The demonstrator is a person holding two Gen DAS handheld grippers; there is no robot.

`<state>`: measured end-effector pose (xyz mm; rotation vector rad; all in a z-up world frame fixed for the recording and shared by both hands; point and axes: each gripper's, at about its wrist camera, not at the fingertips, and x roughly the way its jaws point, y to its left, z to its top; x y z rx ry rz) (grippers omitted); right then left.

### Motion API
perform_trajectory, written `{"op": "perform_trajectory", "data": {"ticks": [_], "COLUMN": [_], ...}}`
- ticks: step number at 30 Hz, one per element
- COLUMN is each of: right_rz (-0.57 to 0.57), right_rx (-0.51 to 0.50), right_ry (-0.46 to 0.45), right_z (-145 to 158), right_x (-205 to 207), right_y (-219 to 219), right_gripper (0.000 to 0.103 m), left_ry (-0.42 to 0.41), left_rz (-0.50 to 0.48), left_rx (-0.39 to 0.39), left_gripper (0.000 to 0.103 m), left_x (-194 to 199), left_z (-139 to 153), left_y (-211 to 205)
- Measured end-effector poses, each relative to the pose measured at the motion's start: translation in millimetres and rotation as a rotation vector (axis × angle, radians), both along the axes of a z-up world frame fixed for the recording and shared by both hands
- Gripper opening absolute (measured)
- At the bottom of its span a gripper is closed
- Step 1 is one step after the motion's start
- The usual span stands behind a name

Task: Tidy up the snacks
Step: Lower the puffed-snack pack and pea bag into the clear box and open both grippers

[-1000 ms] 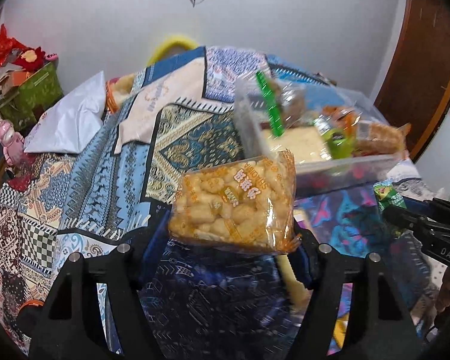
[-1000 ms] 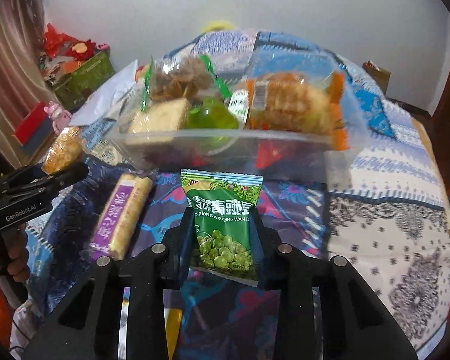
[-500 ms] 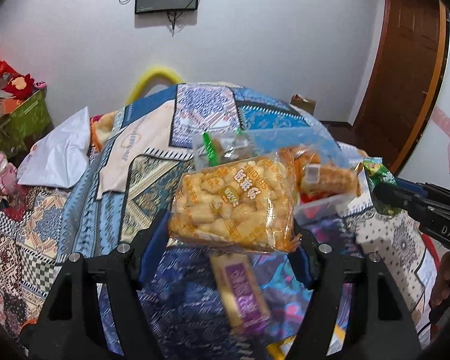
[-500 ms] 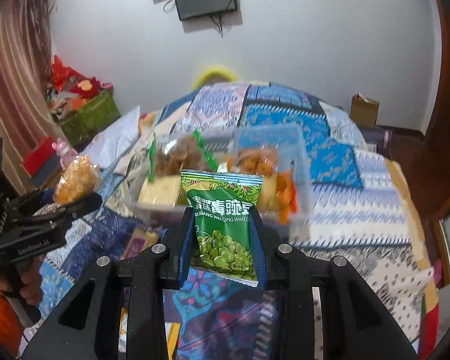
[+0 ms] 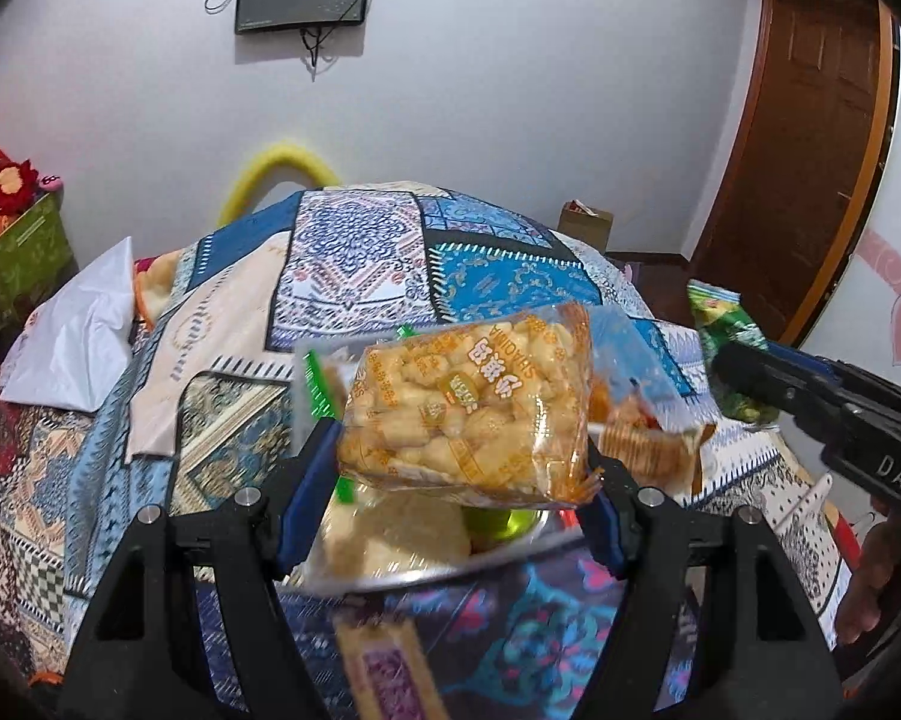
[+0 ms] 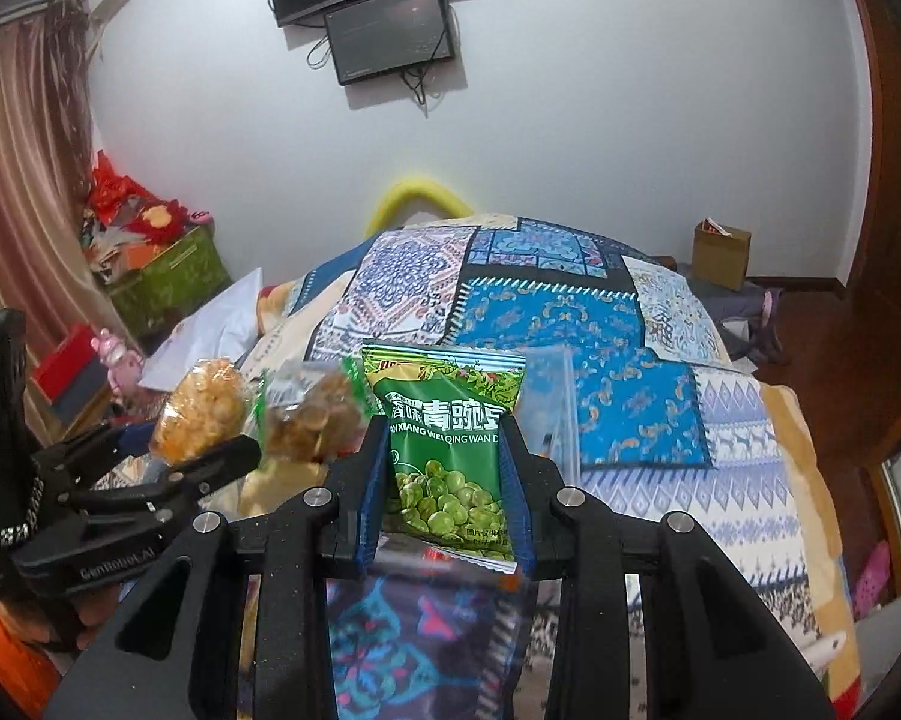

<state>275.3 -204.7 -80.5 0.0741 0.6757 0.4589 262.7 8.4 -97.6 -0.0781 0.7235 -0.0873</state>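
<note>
L gripper (image 5: 459,474) pinches a clear pkt of yellow puffed snack (image 5: 468,408) by both side edges, pads pressed on it, pkt held in the air above the clear plastic box (image 5: 648,354). R gripper (image 6: 447,501) is clamped tight on a green pea pkt (image 6: 447,450), upright btwn its blue pads, also lifted off the bed. Box sits on the patterned quilt (image 5: 510,282) w/ other snacks inside: a pale cake-like pkt (image 5: 390,534), a green jelly cup (image 5: 504,519), orange-wrapped crackers (image 5: 648,450). A purple-labelled bar (image 5: 390,672) lies on the quilt just in front of the box, blurred. In the R view, L gripper (image 6: 204,450) shows at left w/ its pkt (image 6: 201,408); a brown snack bag (image 6: 312,414) sits just beside the pea pkt.
</note>
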Motion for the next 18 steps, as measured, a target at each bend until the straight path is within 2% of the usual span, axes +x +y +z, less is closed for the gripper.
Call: {"op": "perform_trajectory", "data": {"ticks": [10,13,18], "right_rz": [-0.01,-0.009,-0.001], "right_rx": [0.005,0.004,-0.017], "right_ry": [0.032,0.055,0.1], "right_z": [-15,-24,-41], "right_x": [39,52,70], "right_y": [5,7,11], "right_gripper": [0.031,0.031,0.031], "left_ry": [0.049,0.058,0.025], "left_rz": [0.005,0.011,0.013], "left_rx": [-0.038,-0.027,0.053], "left_gripper": [0.071,0.071,0.071], "left_x": [49,62,72], "left_z": [-22,-31,-33], "left_y": [-14,-18,-31]}}
